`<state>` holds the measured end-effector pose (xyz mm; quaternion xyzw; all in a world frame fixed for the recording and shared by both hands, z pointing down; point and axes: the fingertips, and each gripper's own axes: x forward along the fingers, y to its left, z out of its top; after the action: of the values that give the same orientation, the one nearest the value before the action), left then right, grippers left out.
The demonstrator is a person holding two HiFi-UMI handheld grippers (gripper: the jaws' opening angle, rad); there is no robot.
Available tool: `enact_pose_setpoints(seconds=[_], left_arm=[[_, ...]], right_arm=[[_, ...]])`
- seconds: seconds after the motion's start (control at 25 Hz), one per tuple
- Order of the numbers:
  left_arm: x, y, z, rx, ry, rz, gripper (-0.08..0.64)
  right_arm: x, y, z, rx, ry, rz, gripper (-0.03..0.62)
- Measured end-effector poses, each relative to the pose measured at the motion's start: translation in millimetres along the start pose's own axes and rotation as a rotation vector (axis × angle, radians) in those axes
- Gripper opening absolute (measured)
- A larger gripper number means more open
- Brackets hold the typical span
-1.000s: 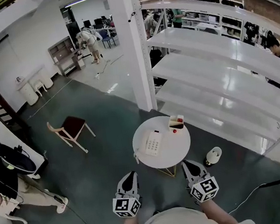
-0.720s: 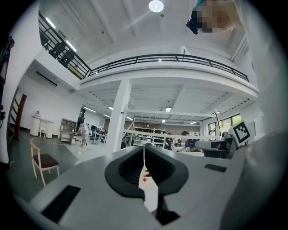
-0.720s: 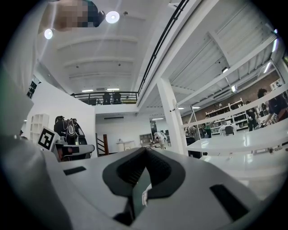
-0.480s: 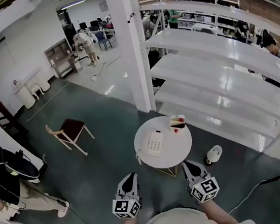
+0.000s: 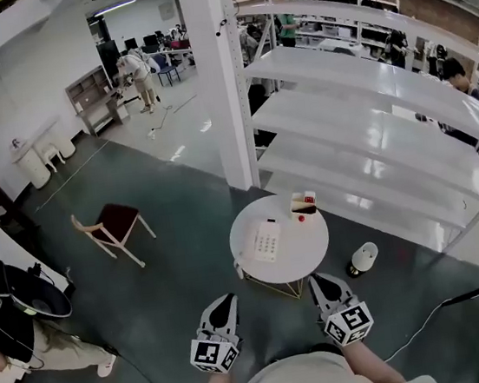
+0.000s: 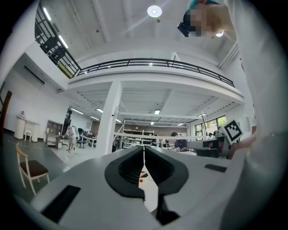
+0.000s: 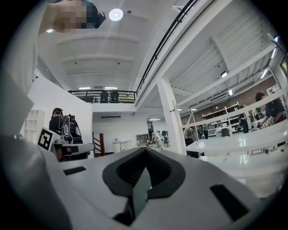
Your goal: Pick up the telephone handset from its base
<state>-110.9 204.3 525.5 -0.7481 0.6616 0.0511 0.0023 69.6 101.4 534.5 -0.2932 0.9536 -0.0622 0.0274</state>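
A white telephone [image 5: 264,242] with its handset resting on the base lies on the round white table [image 5: 304,248] in the head view. Both grippers hover level in front of the table's near edge, apart from it. My left gripper [image 5: 226,300] is shut with nothing held; its jaws meet in a thin line in the left gripper view [image 6: 144,149]. My right gripper [image 5: 318,279] is likewise shut and empty, with its jaws together in the right gripper view [image 7: 145,152]. The phone is mostly hidden behind the jaws in both gripper views.
A small box [image 5: 303,206] with red items sits at the table's far edge. A white lamp-like object [image 5: 364,259] stands on the floor right of the table. A chair [image 5: 109,228] is at left, a white pillar [image 5: 217,75] behind, long white shelves [image 5: 371,125] at right.
The view and both grippers have drifted slightly forward toward the table; the chair slid left in view. Both grippers' jaws stay shut.
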Motion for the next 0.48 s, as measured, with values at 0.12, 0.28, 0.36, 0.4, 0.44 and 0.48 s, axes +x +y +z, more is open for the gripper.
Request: enact_pose_setpoints(seconds=[0.12,0.28,0.36,0.4,0.44,0.48], left_arm=[[-0.2,2.1,-1.4,0.005,0.007,-0.013,0.025],[1.7,7.0,-3.2,0.001,0.004,-0.013,0.025],[3.0,10.0,-2.5,0.004,-0.003,-0.018,0.025],[3.6,11.7,-1.9,0.004,-0.007,-0.019,0.025],[4.7,13.4,-1.4,0.004,-0.01,-0.019,0.026],[6.5,15.1,-1.3,0.004,-0.011,-0.017,0.026]], right_arm=[[0.5,6.3,-4.8,0.004,0.009,-0.007,0.009],[2.0,2.9,-10.7,0.005,0.021,-0.034,0.009],[5.0,0.9,-10.9,0.005,0.021,-0.042,0.009],[6.7,0.2,-10.7,0.003,0.022,-0.043,0.009],[8.4,-0.5,-10.0,0.001,0.023,-0.044,0.009],[10.3,-1.6,-9.3,0.0,0.024,-0.045,0.009]])
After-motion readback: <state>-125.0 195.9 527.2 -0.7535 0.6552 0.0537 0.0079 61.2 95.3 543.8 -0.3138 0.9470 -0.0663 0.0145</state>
